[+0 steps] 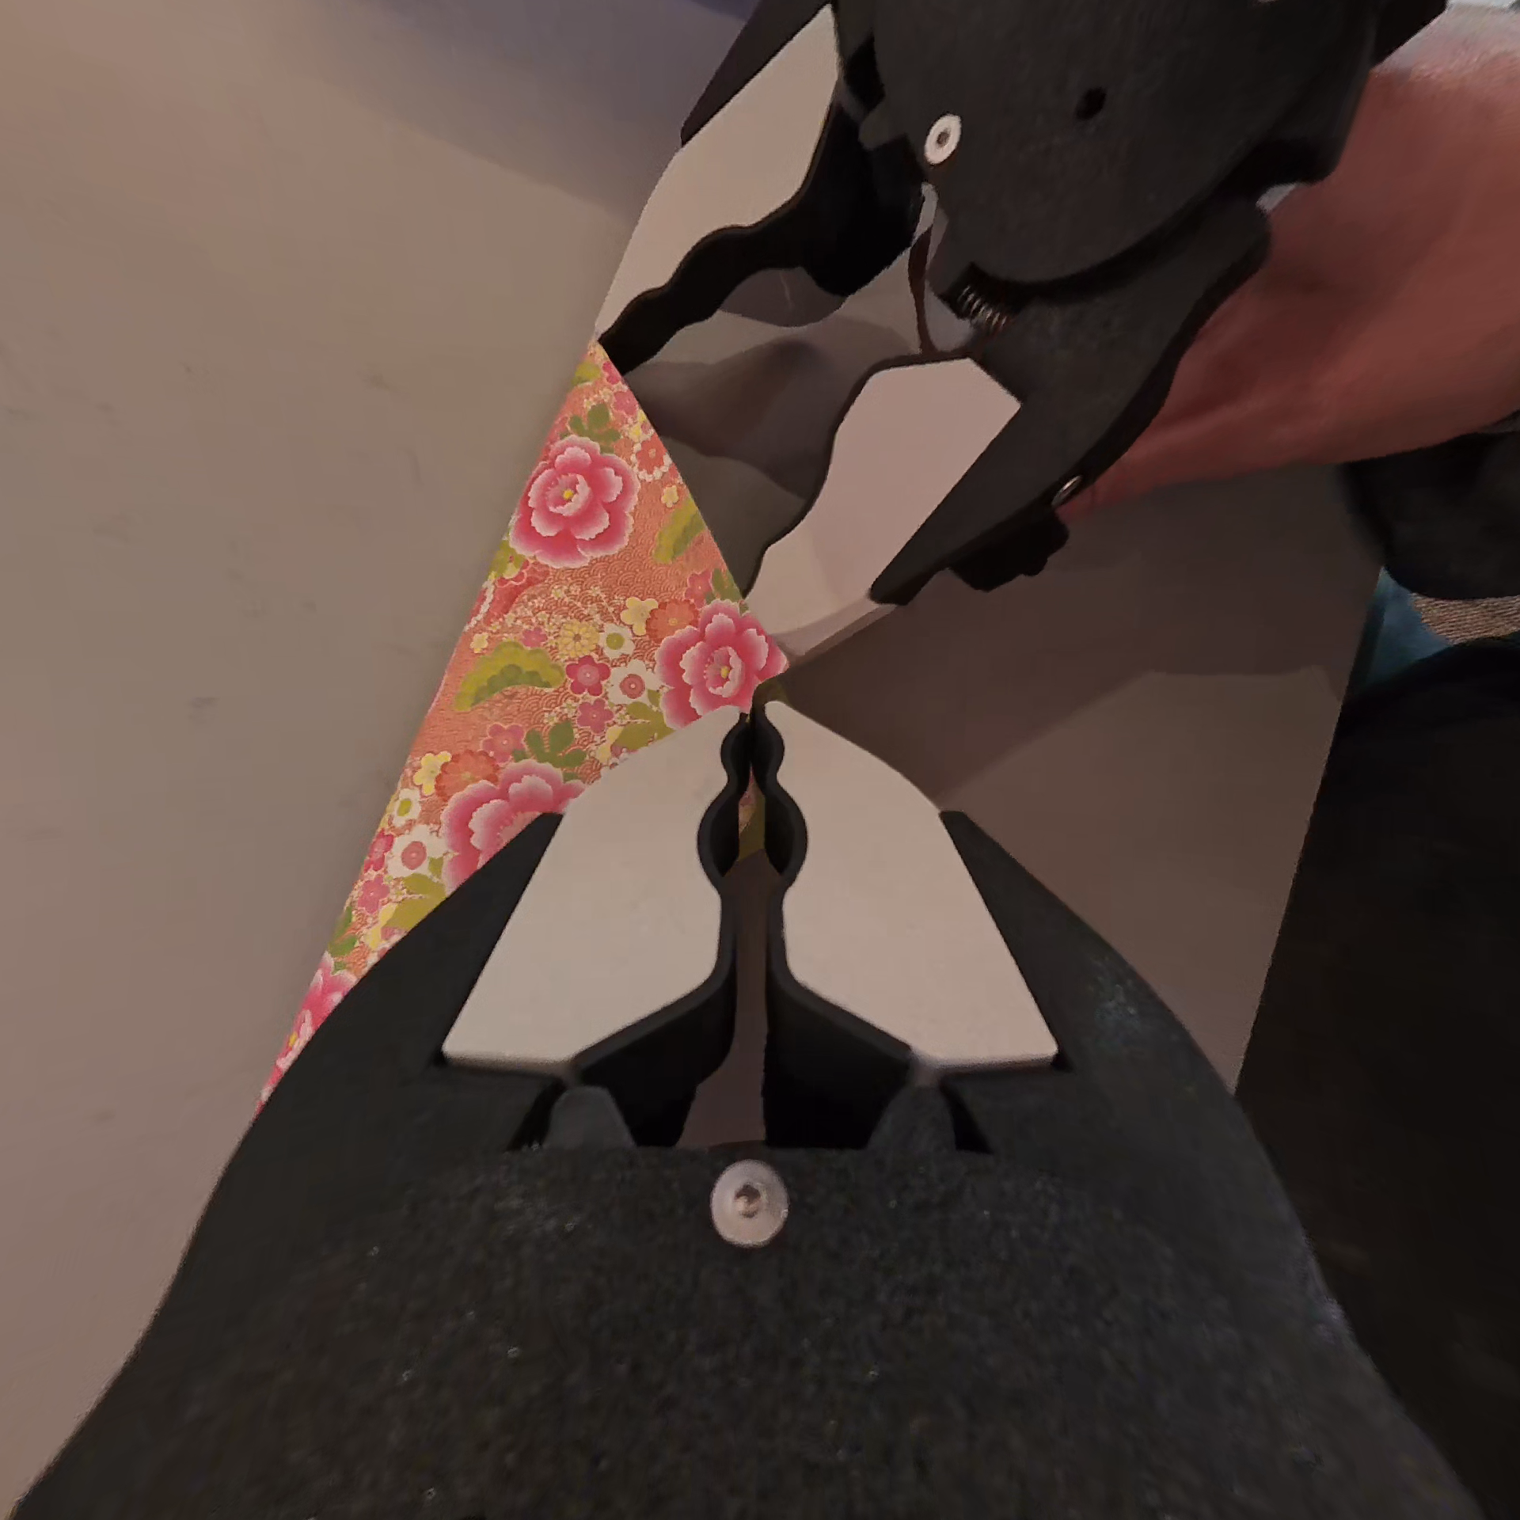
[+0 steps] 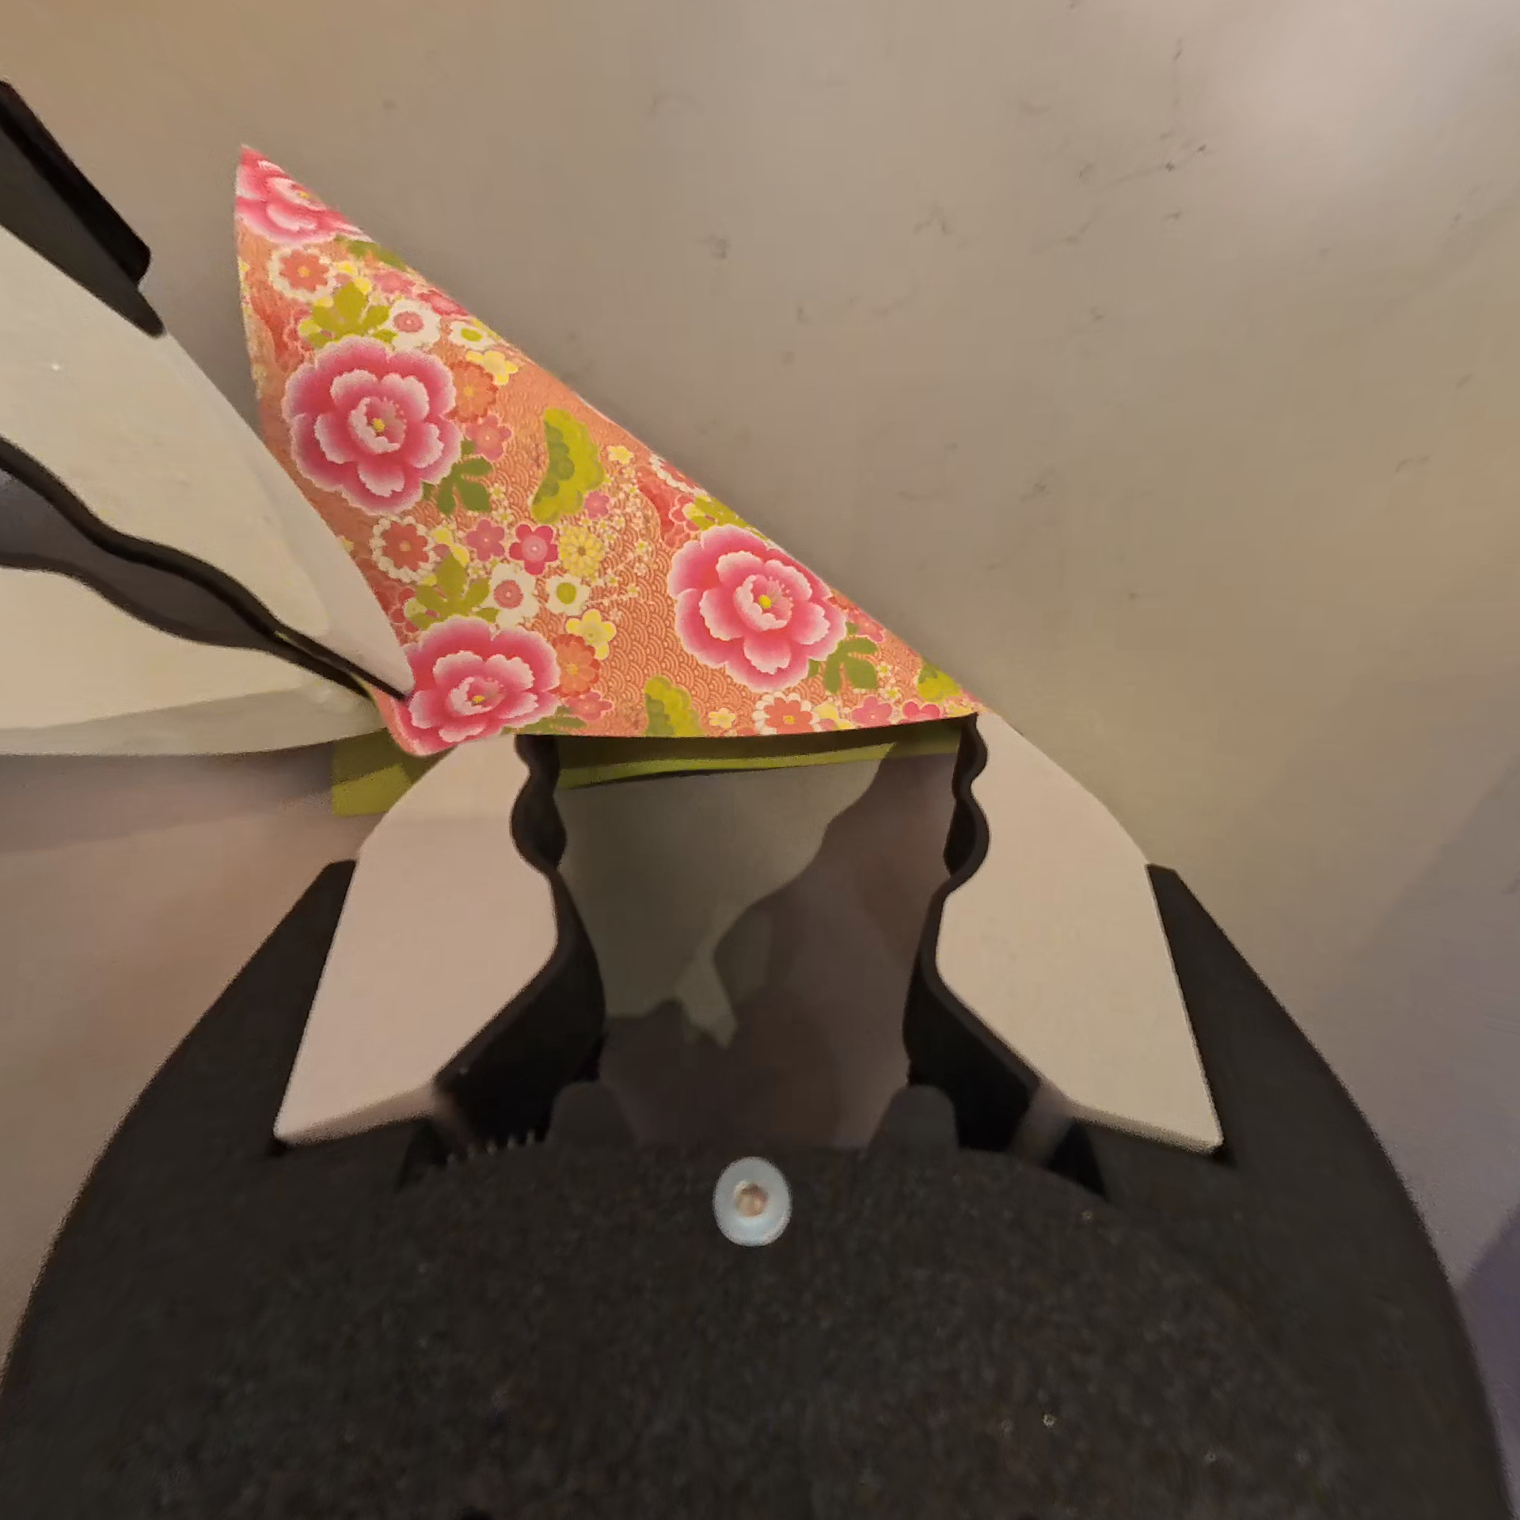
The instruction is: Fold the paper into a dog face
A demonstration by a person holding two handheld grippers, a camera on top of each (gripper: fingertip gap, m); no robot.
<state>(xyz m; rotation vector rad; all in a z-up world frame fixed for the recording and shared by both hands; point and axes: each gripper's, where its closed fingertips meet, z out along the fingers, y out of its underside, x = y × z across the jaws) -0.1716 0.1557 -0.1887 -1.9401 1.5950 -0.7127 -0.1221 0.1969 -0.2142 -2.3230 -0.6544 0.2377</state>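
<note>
Folding stage: early by my reading; the floral paper [image 2: 526,526] lies doubled into a triangle on the table [image 2: 1069,329], its green underside peeking out along the near edge.
Left gripper [image 1: 753,724]: clenched on a corner of the paper, pinching the layers together.
Right gripper [image 2: 753,740]: released, jaws spread wide, tips just touching the near edge of the paper without holding it.
Done: the first diagonal fold seems laid, though it looks puffy, not pressed flat.
Left to do: creasing that fold, then turning down both ears and the chin, none of which show yet.
</note>
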